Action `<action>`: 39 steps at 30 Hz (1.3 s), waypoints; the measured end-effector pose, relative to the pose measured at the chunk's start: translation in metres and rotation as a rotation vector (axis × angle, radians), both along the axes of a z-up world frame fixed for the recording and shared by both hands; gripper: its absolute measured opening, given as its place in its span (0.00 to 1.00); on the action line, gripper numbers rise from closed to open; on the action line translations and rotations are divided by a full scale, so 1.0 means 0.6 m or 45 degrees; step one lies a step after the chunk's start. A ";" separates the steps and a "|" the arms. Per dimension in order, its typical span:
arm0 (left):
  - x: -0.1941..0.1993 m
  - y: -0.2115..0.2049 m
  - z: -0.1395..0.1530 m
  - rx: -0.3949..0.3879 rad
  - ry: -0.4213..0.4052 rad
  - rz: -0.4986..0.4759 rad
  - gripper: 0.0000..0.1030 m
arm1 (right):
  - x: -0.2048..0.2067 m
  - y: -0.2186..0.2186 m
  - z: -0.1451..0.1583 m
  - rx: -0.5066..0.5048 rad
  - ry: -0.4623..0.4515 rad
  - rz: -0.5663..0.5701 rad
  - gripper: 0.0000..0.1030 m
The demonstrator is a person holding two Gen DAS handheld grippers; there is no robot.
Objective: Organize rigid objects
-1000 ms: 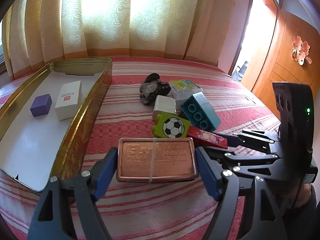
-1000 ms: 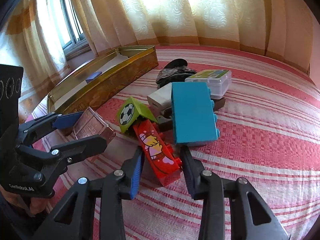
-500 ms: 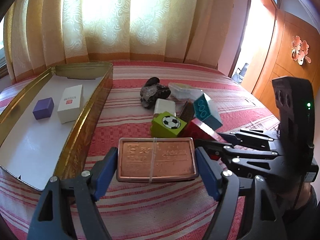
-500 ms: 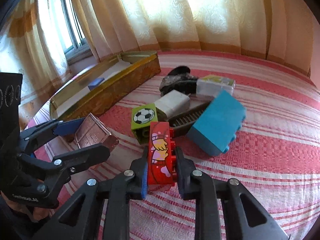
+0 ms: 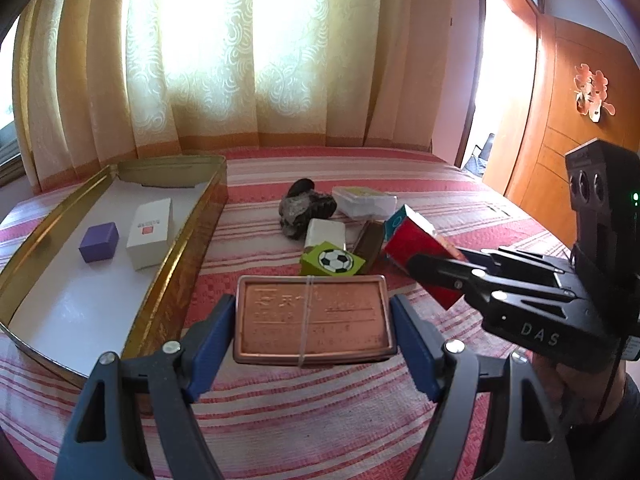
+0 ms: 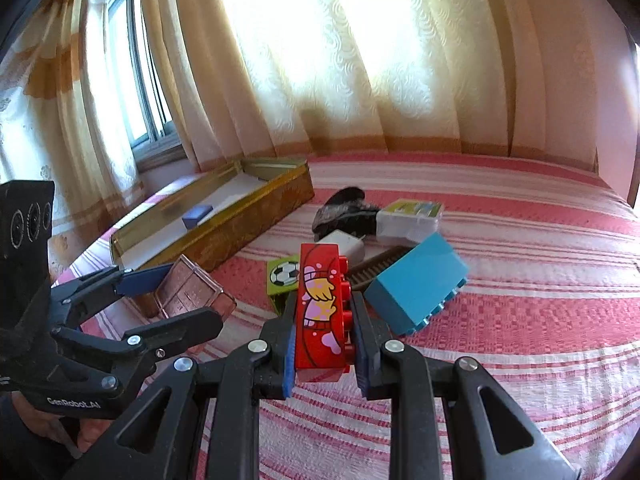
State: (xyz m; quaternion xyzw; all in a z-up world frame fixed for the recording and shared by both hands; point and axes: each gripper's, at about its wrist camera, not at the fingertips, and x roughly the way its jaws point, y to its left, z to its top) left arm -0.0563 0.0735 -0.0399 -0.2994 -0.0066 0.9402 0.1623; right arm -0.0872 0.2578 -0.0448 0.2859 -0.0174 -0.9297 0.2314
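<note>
The right tongs (image 6: pixel 322 326) are clamped on a red toy brick (image 6: pixel 320 304) with a cartoon print, their blue pads pressed to its two long sides, and the brick is clear of the striped bedspread (image 6: pixel 520 320). The left tongs (image 5: pixel 312 324) hold a copper-coloured flat tin (image 5: pixel 312 318) with a rubber band around it, one blue pad against each short end; from the right wrist the same tin shows up at the left, tilted between those pads. On the bed beyond lies a loose cluster: a green block with a football picture (image 5: pixel 332 262), a white charger plug (image 5: pixel 325 233) just behind it, a dark rough stone (image 5: pixel 306 210), a clear plastic box with a green label (image 6: pixel 412 218), a brown comb (image 6: pixel 374 270) and a teal toy brick (image 6: pixel 416 288) lying tilted with its studs facing down towards the cover. To the left of the cluster sits a long gold tin tray (image 5: pixel 188 248) with a white floor, and inside it stand a small purple box (image 5: pixel 99 242) and a white carton (image 5: pixel 150 233) side by side, close but not touching. Yellow patterned curtains (image 5: pixel 240 60) hang behind the bed, and a wooden door (image 5: pixel 580 120) stands to the right.
</note>
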 end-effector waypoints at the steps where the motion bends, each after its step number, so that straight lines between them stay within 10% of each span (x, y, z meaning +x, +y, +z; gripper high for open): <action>1: 0.002 0.000 0.001 0.000 0.008 0.003 0.75 | 0.003 0.002 0.002 -0.005 0.014 -0.007 0.24; 39: 0.053 -0.025 0.025 0.044 0.297 0.142 0.75 | 0.066 0.032 0.031 -0.113 0.323 -0.091 0.24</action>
